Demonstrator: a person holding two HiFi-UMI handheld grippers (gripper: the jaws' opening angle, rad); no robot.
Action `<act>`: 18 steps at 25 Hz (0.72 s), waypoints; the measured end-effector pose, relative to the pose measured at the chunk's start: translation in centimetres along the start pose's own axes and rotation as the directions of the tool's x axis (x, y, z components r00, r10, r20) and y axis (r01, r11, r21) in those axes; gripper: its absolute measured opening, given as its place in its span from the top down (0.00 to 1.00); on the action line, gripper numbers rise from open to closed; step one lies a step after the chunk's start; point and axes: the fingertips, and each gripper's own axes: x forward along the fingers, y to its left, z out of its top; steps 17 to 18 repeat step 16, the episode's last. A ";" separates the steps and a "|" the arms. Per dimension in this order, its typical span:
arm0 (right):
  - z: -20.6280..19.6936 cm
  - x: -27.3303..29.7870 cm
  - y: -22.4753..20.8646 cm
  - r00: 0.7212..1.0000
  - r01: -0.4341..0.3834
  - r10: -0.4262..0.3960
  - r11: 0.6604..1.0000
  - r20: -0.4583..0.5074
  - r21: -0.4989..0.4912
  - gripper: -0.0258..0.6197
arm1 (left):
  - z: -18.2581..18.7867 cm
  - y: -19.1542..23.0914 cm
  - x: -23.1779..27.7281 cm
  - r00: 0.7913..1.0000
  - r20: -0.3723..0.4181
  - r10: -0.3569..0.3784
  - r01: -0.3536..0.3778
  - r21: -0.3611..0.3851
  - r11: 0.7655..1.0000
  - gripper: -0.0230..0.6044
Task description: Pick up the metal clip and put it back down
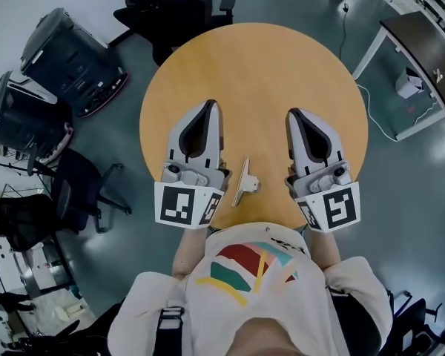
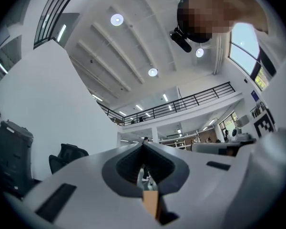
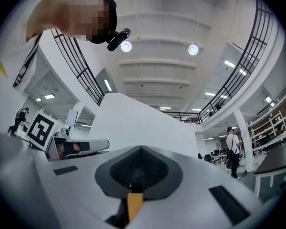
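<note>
The metal clip (image 1: pixel 245 183) lies on the round wooden table (image 1: pixel 254 73), near its front edge, between my two grippers. My left gripper (image 1: pixel 208 107) rests on the table to the clip's left, jaws shut with nothing in them. My right gripper (image 1: pixel 295 115) rests to the clip's right, also shut and empty. In the left gripper view my left gripper (image 2: pixel 144 144) points up at the ceiling with its jaws together. In the right gripper view my right gripper (image 3: pixel 140 148) does the same. Neither gripper view shows the clip.
Black office chairs (image 1: pixel 174 10) stand beyond the table's far edge. Dark cases (image 1: pixel 67 58) sit on the floor at the left. A dark desk (image 1: pixel 426 50) with white legs stands at the right. A person (image 3: pixel 232 151) stands far off in the hall.
</note>
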 end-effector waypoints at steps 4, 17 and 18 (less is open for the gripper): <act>0.3 0.1 0.6 1.000 -0.004 0.005 1.000 0.006 -0.019 0.94 | 0.2 0.2 0.0 1.000 0.005 0.004 -0.004 0.002 1.000 0.90; -0.2 1.0 2.6 1.000 -0.016 0.016 0.999 -0.003 -0.044 0.94 | 1.1 2.0 -1.2 0.998 0.048 0.048 -0.049 0.026 0.998 0.90; -0.2 1.0 2.6 1.000 -0.016 0.016 0.999 -0.003 -0.044 0.94 | 1.1 2.0 -1.2 0.998 0.048 0.048 -0.049 0.026 0.998 0.90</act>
